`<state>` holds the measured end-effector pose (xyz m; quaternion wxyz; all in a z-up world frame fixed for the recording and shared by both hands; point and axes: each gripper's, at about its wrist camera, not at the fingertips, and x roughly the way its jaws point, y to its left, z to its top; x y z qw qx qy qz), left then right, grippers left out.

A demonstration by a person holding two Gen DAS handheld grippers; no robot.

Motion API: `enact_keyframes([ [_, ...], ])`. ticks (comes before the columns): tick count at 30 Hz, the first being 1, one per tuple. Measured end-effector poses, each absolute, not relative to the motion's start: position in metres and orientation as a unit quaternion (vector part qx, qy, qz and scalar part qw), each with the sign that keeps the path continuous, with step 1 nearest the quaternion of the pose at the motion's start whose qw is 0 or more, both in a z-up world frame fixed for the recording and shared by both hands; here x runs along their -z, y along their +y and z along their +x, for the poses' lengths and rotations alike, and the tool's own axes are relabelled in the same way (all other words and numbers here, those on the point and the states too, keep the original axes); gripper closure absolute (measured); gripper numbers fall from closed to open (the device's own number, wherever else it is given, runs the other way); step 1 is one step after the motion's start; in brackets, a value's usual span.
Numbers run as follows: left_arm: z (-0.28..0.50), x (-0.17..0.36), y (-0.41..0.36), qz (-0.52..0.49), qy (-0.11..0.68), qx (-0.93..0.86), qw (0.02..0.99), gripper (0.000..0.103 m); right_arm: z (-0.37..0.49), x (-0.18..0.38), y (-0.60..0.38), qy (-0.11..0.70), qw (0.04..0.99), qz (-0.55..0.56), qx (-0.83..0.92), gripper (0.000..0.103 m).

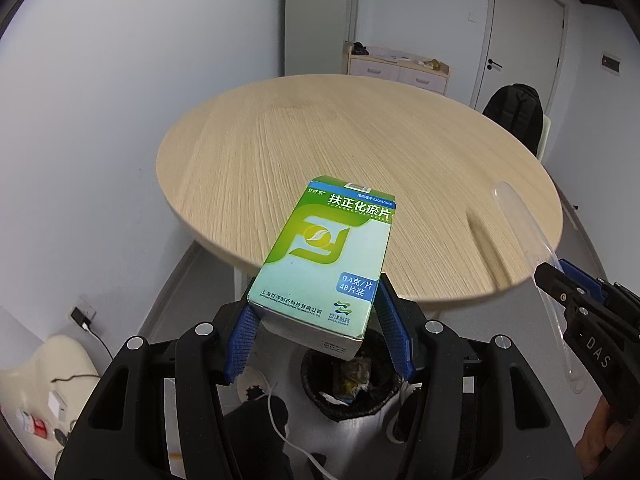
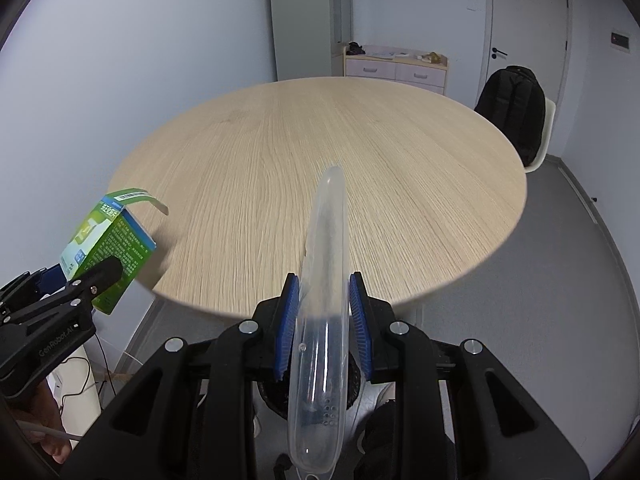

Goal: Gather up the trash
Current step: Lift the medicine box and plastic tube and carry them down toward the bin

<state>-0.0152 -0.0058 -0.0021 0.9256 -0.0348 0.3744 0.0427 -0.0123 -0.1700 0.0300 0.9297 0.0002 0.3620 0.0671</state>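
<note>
A green and white medicine box [image 1: 324, 240] sticks forward out of my left gripper [image 1: 316, 300], whose blue pads press on its two sides; its end flap hangs open in the right wrist view [image 2: 108, 236]. My right gripper [image 2: 324, 280] is shut on a long clear plastic case [image 2: 326, 220] that points forward over the round wooden table [image 2: 320, 140]. Both grippers hover just off the table's near edge [image 1: 320, 132], side by side. A trash bin [image 1: 316, 392] with a black liner and some rubbish inside stands on the floor below the left gripper. The right gripper [image 1: 556, 276] and the case [image 1: 520, 216] show at the right.
A black backpack [image 2: 512, 112] rests on a white chair behind the table, by a door. A low drawer cabinet [image 2: 396, 68] stands against the far wall. White cables and a wall socket [image 1: 82, 314] lie at the lower left, beside a cream seat [image 1: 40, 368].
</note>
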Motion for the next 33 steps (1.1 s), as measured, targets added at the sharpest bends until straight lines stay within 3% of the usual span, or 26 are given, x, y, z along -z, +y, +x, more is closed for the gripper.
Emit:
enact_keyframes([
  [16,-0.081,0.033,-0.022,-0.043,0.38,-0.032,0.923,0.048,-0.083,-0.006,-0.182,0.363,0.93,-0.001,-0.06,0.078],
  [33,-0.091,0.069,-0.037,-0.046,0.404,-0.029,0.913,0.048,-0.116,0.03,-0.196,0.383,0.922,0.003,-0.057,0.078],
])
